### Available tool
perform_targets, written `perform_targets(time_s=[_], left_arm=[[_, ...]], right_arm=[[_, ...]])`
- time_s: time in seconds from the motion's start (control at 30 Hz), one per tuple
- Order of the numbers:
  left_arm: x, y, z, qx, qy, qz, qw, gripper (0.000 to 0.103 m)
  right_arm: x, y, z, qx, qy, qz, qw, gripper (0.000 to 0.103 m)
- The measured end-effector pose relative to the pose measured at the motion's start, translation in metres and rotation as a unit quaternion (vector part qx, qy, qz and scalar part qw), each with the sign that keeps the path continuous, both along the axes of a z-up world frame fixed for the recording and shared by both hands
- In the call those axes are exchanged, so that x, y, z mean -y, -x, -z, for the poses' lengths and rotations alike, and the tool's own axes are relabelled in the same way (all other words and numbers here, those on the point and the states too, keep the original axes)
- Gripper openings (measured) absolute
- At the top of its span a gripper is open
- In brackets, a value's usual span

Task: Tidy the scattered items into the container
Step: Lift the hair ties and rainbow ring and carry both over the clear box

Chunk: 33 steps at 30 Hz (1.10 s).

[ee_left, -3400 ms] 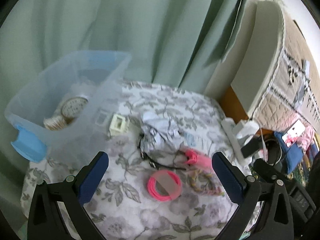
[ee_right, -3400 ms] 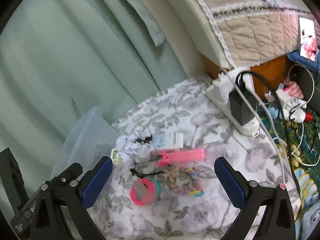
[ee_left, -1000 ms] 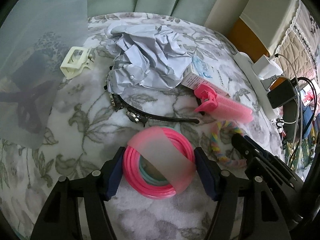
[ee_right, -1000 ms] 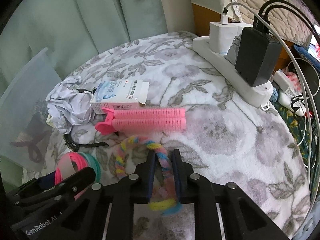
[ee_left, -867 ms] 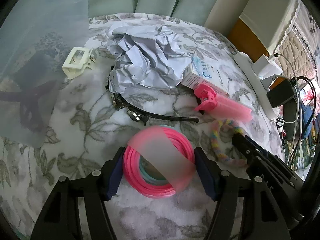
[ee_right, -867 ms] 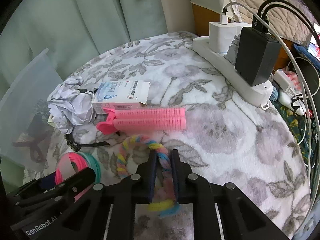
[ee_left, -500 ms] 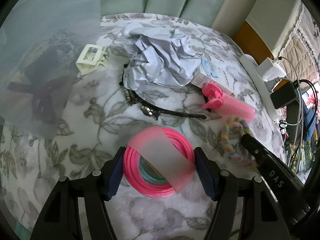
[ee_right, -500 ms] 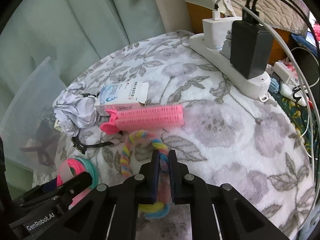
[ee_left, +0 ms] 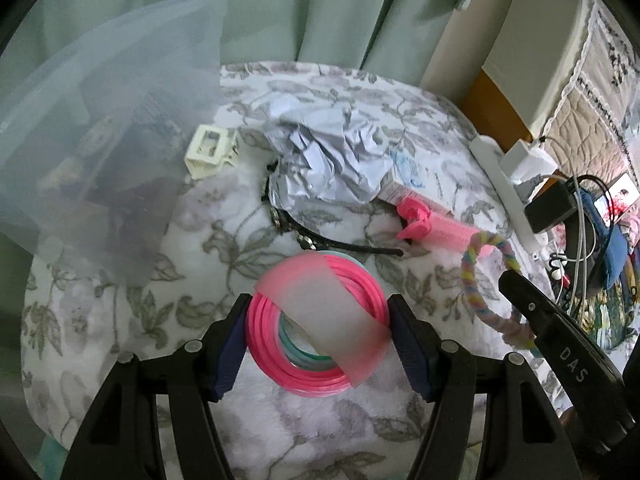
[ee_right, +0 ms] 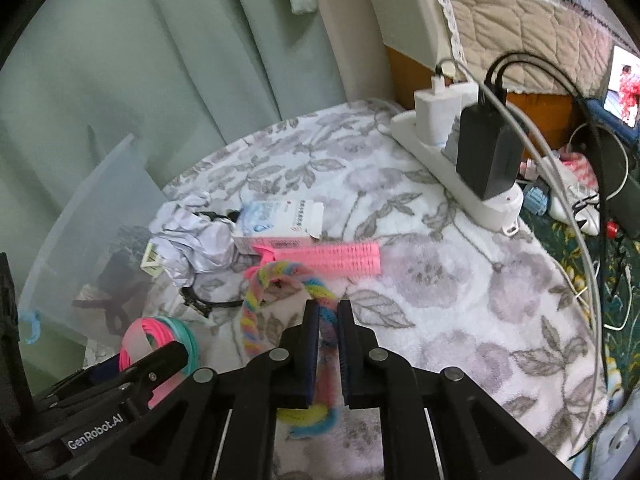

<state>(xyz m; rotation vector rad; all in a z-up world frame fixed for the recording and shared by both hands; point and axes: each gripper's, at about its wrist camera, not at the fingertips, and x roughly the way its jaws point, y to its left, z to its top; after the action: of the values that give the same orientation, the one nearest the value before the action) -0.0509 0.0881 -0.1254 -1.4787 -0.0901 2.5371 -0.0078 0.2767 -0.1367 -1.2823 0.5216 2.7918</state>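
Our left gripper (ee_left: 318, 342) is spread about halfway, its blue pads (ee_left: 232, 350) pressing on either side of a bundle of pink hair ties (ee_left: 320, 336) with teal ones inside and a frosted band around it. Our right gripper (ee_right: 328, 350) is pressed nearly together, pinching the rainbow braided loop (ee_right: 280, 280); part of the loop hangs clear of the floral cloth (ee_right: 440, 280) covering the desk.

The translucent container (ee_left: 100, 120) stands at the left edge of the cloth, against the green curtain (ee_left: 300, 8), with dark things showing dimly through its wall. Beside it lies a cream hair claw (ee_left: 208, 152), then crumpled paper (ee_left: 328, 160), a small medicine box (ee_right: 280, 220), a pink roller clip (ee_right: 332, 256) and a black headband (ee_left: 320, 240) curving from under the paper. A white power strip (ee_right: 452, 160) with chargers sits at the far right.

Compared with a second ago, both grippers have risen with their loads: the cloth looks farther below, more of the container is in view, and the braided loop, then lying flat, now lifts off the cloth. The right gripper has also tightened slightly on it.
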Motion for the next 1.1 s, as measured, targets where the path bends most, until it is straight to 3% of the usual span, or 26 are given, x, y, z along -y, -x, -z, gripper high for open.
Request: perform_targets(time_s=[0.47, 0.83, 1.1], left_arm=[[0.023, -0.022, -0.072, -0.099, -0.025, -0.013, 0.9947, 0.068], [0.066, -0.039, -0.133, -0.182, -0.069, -0.049, 0.9797, 0.068], [0.108, -0.047, -0.155, -0.215, -0.091, -0.092, 0.9679, 0.068]], right_arm=[[0.017, -0.019, -0.069, -0.081, 0.017, -0.017, 0.996, 0.010], [0.044, -0.038, -0.140, -0.164, 0.050, -0.053, 0.984, 0.010], [0.075, -0.039, -0.170, -0.198, 0.046, -0.092, 0.975, 0.010]])
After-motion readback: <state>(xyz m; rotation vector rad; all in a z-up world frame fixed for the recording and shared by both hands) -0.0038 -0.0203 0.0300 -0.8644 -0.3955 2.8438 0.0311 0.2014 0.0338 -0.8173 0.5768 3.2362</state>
